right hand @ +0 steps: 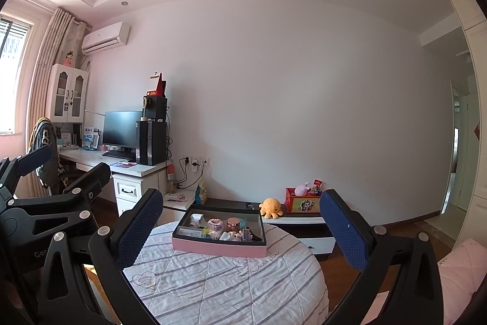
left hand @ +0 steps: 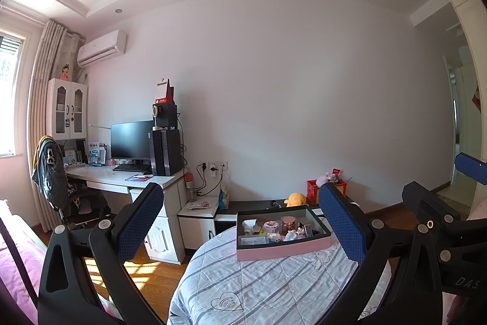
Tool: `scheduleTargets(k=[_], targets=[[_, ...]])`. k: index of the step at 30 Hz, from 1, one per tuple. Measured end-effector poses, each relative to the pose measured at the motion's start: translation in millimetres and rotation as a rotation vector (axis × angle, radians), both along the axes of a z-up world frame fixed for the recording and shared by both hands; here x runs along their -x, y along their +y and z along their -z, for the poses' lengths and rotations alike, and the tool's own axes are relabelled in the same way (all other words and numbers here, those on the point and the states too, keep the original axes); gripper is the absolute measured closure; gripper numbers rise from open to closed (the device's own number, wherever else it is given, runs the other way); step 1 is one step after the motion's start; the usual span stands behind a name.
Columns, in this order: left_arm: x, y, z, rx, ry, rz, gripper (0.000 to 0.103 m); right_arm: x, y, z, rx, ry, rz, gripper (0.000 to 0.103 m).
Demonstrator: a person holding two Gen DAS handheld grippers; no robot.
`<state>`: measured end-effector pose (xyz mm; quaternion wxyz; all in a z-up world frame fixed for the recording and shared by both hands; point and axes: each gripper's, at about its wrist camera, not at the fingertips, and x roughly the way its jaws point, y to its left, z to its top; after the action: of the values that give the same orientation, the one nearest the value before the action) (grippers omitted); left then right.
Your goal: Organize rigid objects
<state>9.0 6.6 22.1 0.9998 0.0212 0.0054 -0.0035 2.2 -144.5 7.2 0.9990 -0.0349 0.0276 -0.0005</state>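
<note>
Jaws wide on left gripper and right gripper, empty, hovering short of the shallow pink-sided tray of trinkets on the quilt-covered round surface; crowded trinkets could topple under clumsy fingers.

The left tool has a matte black plastic frame with two broad fingers, each faced with a dark blue dimpled pad. Round silver screws sit at its pivots, and triangular cut-outs lighten the arms. The right tool is built alike, its blue pads equally textured; pale lettering marks each body.
</note>
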Motion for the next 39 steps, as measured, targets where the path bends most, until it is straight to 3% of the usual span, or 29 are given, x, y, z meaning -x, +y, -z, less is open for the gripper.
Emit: scheduleTargets(k=[39], targets=[[-0.9, 3.2, 1.9, -0.001, -0.008, -0.007, 0.0, -2.4, 1.2, 2.9, 0.004, 0.011, -0.005, 0.0]])
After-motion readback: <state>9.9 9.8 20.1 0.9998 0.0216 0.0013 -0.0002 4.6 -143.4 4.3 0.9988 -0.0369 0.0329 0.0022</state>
